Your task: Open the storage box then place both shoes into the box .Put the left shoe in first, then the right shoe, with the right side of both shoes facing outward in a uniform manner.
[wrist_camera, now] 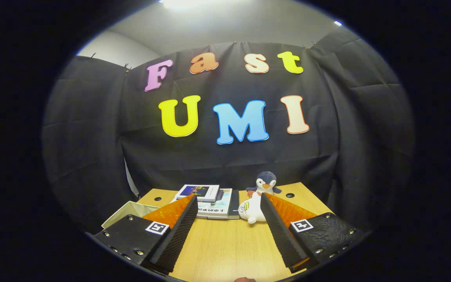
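Observation:
My gripper (228,200) is held above a light wooden table (225,243), its two fingers spread wide apart with nothing between them. Just left of the left finger, at the table's left side, lies the corner of a pale box (125,213), largely hidden by that finger.
Beyond the fingers lies a stack of books (210,201) toward the back of the table. Just right of them sit a white plush toy (251,211) and a penguin plush (265,183) by the right finger's tip. Black cloth walls close the table in behind and at both sides.

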A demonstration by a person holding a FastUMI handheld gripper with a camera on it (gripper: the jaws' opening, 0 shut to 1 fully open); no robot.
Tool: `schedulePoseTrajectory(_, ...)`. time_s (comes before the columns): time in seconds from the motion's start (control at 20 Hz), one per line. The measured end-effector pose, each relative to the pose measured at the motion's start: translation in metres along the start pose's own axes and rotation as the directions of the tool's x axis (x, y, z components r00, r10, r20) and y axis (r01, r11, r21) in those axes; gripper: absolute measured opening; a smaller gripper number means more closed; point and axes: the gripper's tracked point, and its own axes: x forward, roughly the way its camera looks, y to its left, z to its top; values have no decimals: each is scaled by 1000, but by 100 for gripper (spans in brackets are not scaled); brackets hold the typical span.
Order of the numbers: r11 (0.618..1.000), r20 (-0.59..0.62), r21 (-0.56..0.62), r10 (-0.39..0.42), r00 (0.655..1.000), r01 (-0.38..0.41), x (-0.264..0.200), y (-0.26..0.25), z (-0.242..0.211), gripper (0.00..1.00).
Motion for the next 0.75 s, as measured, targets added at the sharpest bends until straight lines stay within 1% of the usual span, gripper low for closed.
schedulePoseTrajectory(0.4,1000,98,1,2,995,-2,-9,-16,19,97)
schedulePoseTrajectory(0.75,1000,141,-4,-9,990,9,-14,-19,29,97)
